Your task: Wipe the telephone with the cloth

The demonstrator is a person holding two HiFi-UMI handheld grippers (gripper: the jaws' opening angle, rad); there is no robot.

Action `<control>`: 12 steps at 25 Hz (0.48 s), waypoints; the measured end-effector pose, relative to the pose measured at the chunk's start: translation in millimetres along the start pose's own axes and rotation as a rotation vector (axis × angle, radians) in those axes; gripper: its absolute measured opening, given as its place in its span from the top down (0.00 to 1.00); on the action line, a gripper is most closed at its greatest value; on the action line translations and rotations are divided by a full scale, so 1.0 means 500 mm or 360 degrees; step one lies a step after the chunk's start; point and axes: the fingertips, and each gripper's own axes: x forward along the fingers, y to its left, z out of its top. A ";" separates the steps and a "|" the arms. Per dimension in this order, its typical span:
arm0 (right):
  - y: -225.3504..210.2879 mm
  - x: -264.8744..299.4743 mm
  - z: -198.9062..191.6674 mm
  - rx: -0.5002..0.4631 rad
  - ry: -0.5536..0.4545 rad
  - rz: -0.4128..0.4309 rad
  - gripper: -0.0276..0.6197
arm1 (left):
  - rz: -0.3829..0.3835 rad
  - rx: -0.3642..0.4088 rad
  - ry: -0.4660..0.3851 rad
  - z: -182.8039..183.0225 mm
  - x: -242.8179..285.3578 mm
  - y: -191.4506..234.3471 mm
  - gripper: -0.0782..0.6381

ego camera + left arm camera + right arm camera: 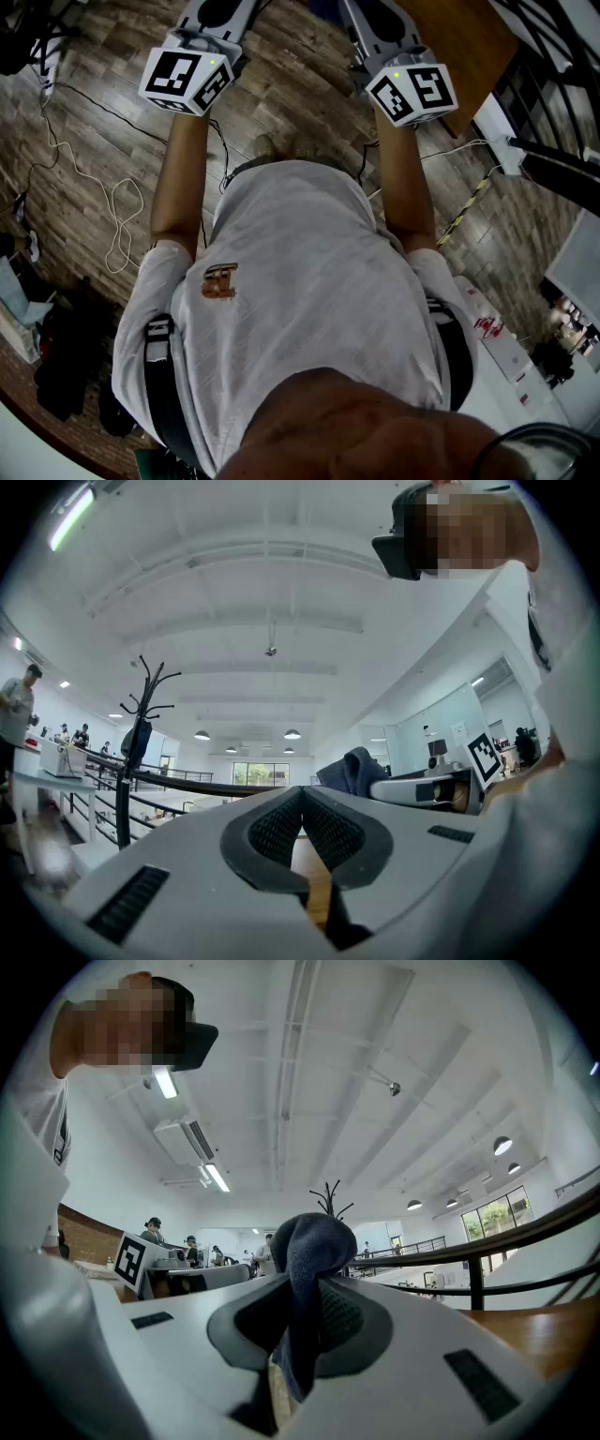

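I am reading the left tool [302,797] as fully closed with nothing between. The right tool [309,1286] is pinching a dark blue cloth [317,1237], which is bunching above the jaws.

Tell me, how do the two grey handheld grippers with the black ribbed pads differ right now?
The left gripper has its jaws pressed together on nothing; the right gripper is clamped on a dark blue cloth. The left gripper's pads show bare, while the right gripper's pads are partly covered by the bunched cloth. Both are grey and shut.
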 end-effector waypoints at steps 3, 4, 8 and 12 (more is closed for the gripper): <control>0.010 0.016 -0.003 -0.0007 0.0006 -0.0002 0.85 | 0.0003 -0.0005 -0.0003 0.000 -0.009 0.018 0.87; 0.012 0.020 -0.004 -0.0009 0.0009 -0.0002 0.85 | 0.0005 -0.0006 -0.0005 0.001 -0.011 0.023 0.87; 0.014 0.033 -0.008 -0.0003 0.0020 0.0004 0.85 | 0.0006 -0.0014 -0.0007 0.000 -0.012 0.037 0.87; 0.011 0.049 -0.013 0.0026 0.0017 -0.0017 0.85 | 0.0005 -0.0020 -0.0002 -0.005 -0.015 0.057 0.87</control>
